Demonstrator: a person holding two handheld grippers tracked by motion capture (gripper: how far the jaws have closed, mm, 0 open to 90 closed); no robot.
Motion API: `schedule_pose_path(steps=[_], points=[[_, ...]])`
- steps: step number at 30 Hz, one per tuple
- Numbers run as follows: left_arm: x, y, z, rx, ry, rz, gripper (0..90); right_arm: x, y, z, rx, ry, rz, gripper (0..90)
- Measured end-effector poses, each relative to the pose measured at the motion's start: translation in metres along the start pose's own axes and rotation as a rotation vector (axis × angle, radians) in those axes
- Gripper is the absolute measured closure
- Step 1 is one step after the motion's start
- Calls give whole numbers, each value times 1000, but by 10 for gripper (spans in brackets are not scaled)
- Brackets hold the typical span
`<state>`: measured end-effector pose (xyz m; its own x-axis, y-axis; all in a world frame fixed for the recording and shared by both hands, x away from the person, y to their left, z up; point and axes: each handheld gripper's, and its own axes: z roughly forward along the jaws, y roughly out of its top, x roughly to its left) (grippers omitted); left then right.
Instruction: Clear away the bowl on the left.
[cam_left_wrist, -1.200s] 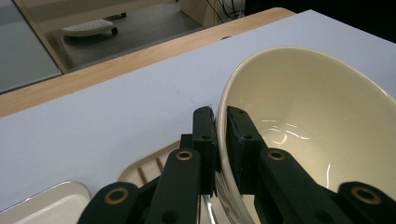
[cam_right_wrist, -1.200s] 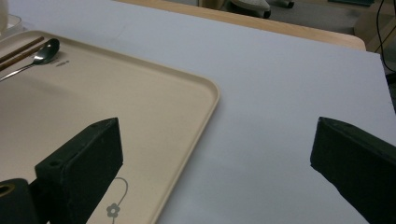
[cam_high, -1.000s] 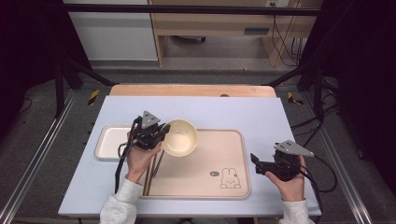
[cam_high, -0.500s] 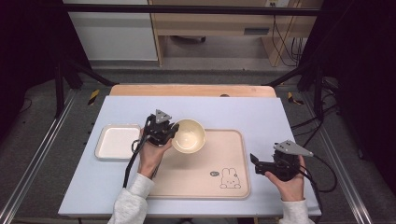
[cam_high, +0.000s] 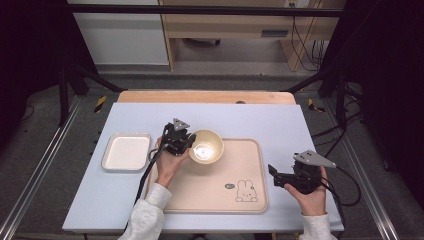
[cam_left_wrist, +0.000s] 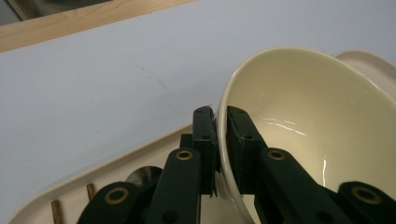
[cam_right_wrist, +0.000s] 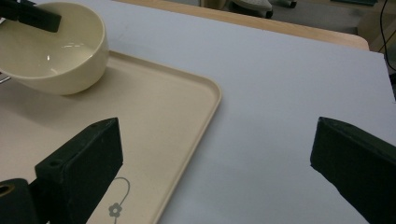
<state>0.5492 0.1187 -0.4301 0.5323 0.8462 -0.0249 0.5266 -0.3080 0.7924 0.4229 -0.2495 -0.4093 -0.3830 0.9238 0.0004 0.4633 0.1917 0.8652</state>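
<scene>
A cream bowl (cam_high: 206, 146) (cam_left_wrist: 317, 126) (cam_right_wrist: 51, 46) hangs tilted just above the far left part of the beige tray (cam_high: 220, 195) (cam_right_wrist: 154, 121). My left gripper (cam_high: 186, 141) (cam_left_wrist: 221, 122) is shut on the bowl's left rim, one jaw outside and one inside the wall. My right gripper (cam_high: 272, 176) (cam_right_wrist: 215, 158) stands open and empty at the tray's right edge, over the blue table top. In the left gripper view a metal spoon (cam_left_wrist: 142, 177) and the ends of wooden chopsticks (cam_left_wrist: 88, 191) lie on the tray under the jaws.
A white rectangular dish (cam_high: 126, 151) sits on the blue mat (cam_high: 250, 120) left of the tray. The tray bears a rabbit drawing (cam_high: 245, 190) at its near right. The wooden table edge (cam_high: 205, 97) runs along the back; a metal frame surrounds the table.
My left gripper carried the bowl to the right and lower, from the tray's left edge to over its far left part. The right gripper stayed where it was.
</scene>
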Motion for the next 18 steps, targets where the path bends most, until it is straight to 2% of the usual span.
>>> schedule_pose_path(steps=[9, 10, 14, 15, 18], points=[[6, -2, 5, 11, -1, -26, 827, 0, 0, 0, 1, 2, 1, 26], [6, -3, 6, 29, 17, -11, 828, 0, 0, 0, -2, 3, 0, 26], [9, -4, 8, 38, 21, -20, 827, 0, 0, 0, -4, 3, 2, 26], [9, -4, 8, 48, 32, -6, 825, 0, 0, 0, -4, 2, 0, 26], [10, -6, 10, 68, 48, -7, 816, 1, 0, 0, 1, 5, 1, 26]])
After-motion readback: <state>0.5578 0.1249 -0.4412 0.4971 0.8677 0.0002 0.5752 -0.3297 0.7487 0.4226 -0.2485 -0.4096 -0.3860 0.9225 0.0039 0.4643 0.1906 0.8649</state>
